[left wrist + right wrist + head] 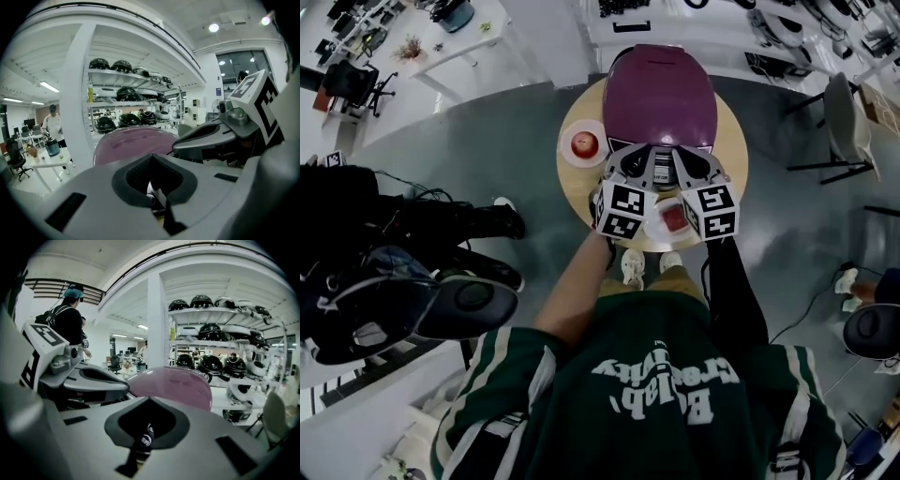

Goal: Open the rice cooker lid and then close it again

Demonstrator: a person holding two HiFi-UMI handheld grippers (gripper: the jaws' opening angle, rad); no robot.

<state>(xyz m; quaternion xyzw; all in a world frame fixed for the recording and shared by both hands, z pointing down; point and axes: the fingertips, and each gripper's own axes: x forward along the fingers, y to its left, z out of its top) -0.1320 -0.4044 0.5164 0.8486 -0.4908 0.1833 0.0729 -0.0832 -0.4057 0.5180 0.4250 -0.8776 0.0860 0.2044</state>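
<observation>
The cooker (659, 94) stands closed on the round table (733, 183); both grippers crowd its front edge, probably to reach the latch there; the left gripper (630, 167) has its jaws pressed together, holding nothing; the right gripper (696, 167), just beside it, likewise; a plate (584, 143) lies left of the cooker.

- A round wooden table (730, 133) stands on the grey floor (516, 141).
- A purple cooker (659, 94) sits at its far side.
- The left plate (568, 152) holds a red fruit (583, 143).
- The near plate (656, 228) holds something red.
</observation>
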